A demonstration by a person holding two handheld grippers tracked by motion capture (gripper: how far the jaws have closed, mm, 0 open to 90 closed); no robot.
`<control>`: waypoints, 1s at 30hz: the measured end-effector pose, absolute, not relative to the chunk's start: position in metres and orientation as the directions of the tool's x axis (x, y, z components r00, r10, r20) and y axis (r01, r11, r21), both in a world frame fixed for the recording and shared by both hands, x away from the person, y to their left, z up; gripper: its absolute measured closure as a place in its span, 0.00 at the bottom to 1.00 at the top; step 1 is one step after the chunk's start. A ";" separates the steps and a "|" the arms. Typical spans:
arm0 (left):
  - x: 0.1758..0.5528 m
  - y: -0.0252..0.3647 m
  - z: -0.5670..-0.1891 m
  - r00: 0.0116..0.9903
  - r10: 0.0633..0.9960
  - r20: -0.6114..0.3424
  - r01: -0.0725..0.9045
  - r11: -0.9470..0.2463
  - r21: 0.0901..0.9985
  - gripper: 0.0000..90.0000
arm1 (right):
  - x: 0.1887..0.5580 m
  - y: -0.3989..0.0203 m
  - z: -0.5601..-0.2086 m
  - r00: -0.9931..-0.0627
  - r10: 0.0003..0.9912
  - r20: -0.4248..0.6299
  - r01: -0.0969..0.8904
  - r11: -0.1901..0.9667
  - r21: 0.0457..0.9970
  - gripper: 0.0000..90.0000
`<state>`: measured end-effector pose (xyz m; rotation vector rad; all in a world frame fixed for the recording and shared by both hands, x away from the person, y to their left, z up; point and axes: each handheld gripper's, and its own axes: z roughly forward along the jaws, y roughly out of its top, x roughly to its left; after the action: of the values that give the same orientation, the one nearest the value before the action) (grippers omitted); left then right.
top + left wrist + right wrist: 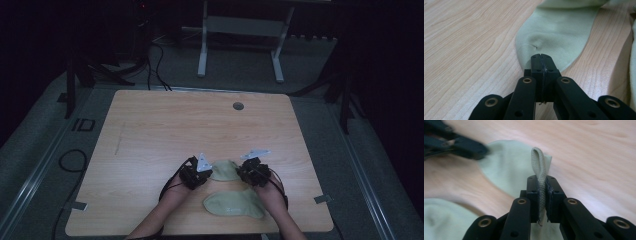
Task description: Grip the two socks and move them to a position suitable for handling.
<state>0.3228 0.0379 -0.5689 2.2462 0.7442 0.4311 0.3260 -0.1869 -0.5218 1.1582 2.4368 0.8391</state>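
The far sock (224, 170) was pinched at opposite ends, toe edge clamped by the left gripper (541, 57), ribbed cuff clenched upright by the right gripper (541, 185), so an even level lift was advised; cuff weave was resolved in the right gripper view, blurred from above.

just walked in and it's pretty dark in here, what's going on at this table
A person at a wooden table is working on two pale green socks with a gripper in each hand. The left gripper is pinched shut on the toe end of the farther sock, and the right gripper is clamped on that sock's ribbed cuff edge. The second sock lies flat nearer the person, untouched.
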 end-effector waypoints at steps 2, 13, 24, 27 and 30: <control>0.323 0.038 -0.569 0.779 0.621 0.089 0.378 -0.578 0.724 0.99 | 0.331 -0.198 -0.517 -0.603 0.797 -0.032 0.606 0.484 0.632 0.92; 0.327 0.034 -0.568 0.784 0.612 0.106 0.365 -0.593 0.717 0.99 | 0.350 -0.237 -0.523 -0.526 0.849 -0.037 0.669 0.441 0.598 0.66; 0.329 0.035 -0.569 0.784 0.614 0.093 0.369 -0.582 0.725 0.99 | 0.355 -0.229 -0.533 -0.549 0.835 -0.041 0.649 0.457 0.609 0.92; 0.330 0.036 -0.569 0.782 0.617 0.082 0.378 -0.575 0.726 0.99 | 0.362 -0.226 -0.546 -0.542 0.839 -0.045 0.671 0.465 0.578 0.92; 0.330 0.036 -0.569 0.783 0.617 0.080 0.378 -0.573 0.727 0.99 | 0.365 -0.229 -0.547 -0.532 0.845 -0.042 0.675 0.454 0.582 0.92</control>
<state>0.3299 0.0355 -0.5690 2.2436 0.7349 0.4239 0.3652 -0.2287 -0.5468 1.2941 2.3826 0.7352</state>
